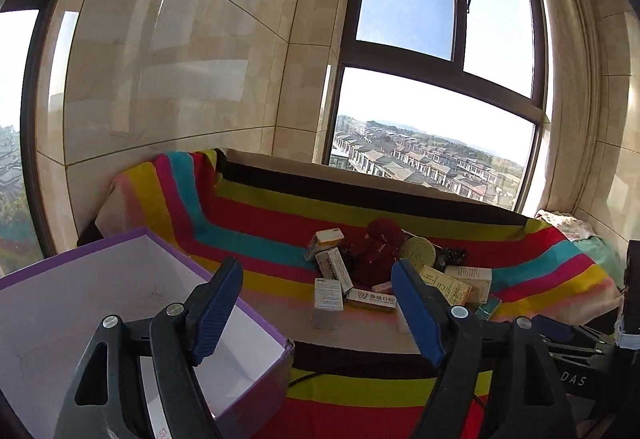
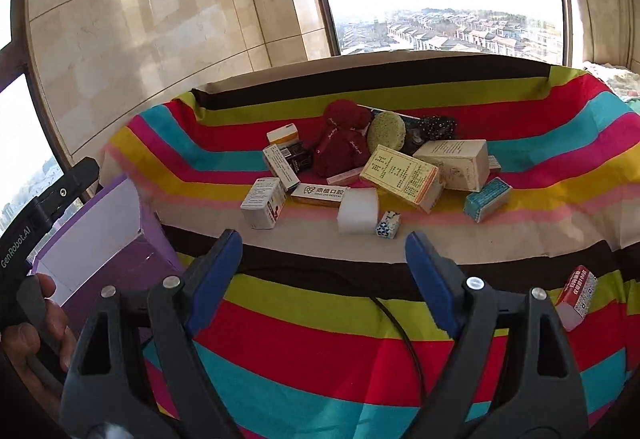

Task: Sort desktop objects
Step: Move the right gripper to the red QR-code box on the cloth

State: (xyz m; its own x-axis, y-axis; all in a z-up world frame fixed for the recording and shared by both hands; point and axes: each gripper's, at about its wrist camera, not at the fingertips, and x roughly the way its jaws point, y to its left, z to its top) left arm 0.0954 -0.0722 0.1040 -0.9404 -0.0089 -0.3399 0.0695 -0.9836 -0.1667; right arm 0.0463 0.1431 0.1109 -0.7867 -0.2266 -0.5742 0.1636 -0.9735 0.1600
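Right wrist view shows the right tongs [image 2: 324, 271] spread wide and empty, low in the frame over the striped cloth [image 2: 320, 339] on the counter. At centre lies the heap to be sorted: small boxes [image 2: 404, 177], a white foam block [image 2: 358, 211], a dark red knit piece [image 2: 342, 141] and a round yellow sponge [image 2: 386, 130]. A black cable [image 2: 404, 331] crosses the cloth between tongs and heap. At lower left a hand [image 2: 36, 335] grips the other tool's handle beside the purple box [image 2: 116, 251].

Left wrist view has the left tongs [image 1: 318, 303] spread and empty too, the purple box's open white inside at lower left.
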